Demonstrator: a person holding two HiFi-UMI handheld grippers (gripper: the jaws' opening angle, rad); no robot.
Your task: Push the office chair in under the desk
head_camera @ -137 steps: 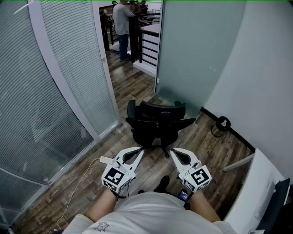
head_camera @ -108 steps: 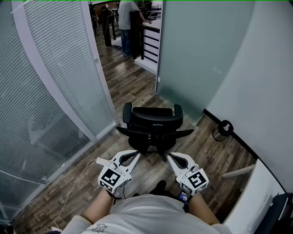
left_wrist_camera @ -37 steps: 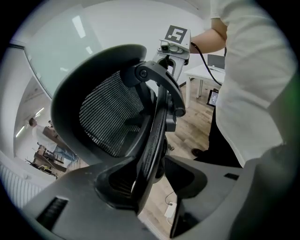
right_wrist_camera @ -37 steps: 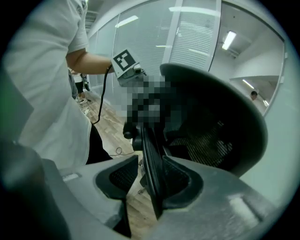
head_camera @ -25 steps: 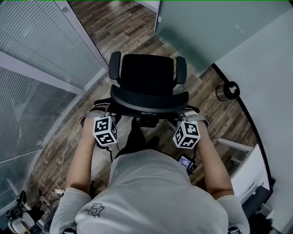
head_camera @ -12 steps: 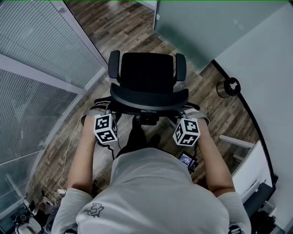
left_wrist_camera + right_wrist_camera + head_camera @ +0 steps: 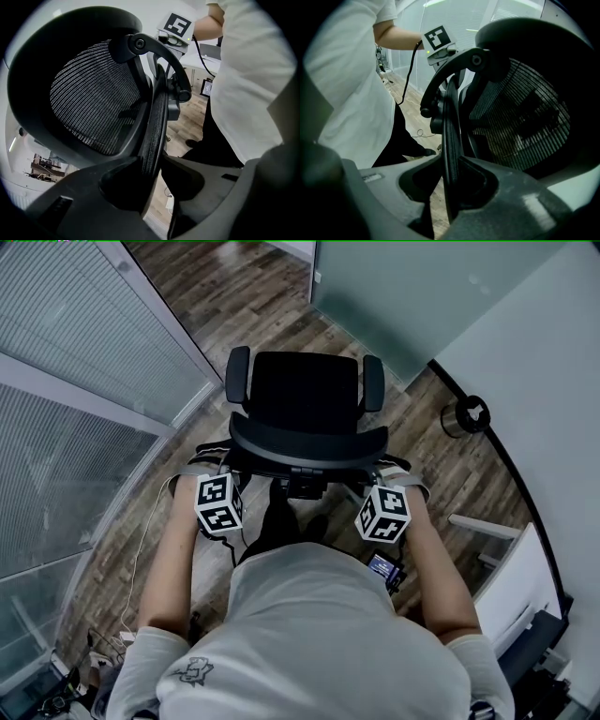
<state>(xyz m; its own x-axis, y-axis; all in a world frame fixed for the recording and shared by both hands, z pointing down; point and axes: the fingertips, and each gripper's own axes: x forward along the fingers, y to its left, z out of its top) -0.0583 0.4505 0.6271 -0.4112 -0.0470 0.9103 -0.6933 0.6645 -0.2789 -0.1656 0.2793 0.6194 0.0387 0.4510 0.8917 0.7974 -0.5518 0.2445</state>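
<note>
Although the office chair [image 7: 305, 395] stands on the wood floor [image 7: 281, 296] well apart from the white desk [image 7: 516, 577] at the lower right of the head view, its seat facing away from the person, both grippers have hold of it. The left gripper [image 7: 152, 174] is clamped on the left edge of the mesh backrest [image 7: 307, 448], and the right gripper [image 7: 450, 185], whose jaws have just been closing, pinches the right edge. That rim is thin, so a hard shove could slide it out of the jaws. Uneven pressure would likely swivel the chair rather than roll it, and the castors might snag the cable [image 7: 139, 549] lying near the glass partition [image 7: 84, 352] with its blinds. Only the head view shows the desk and the route to it; only the gripper views show the rim seated between the pads, and the mesh weave.
</note>
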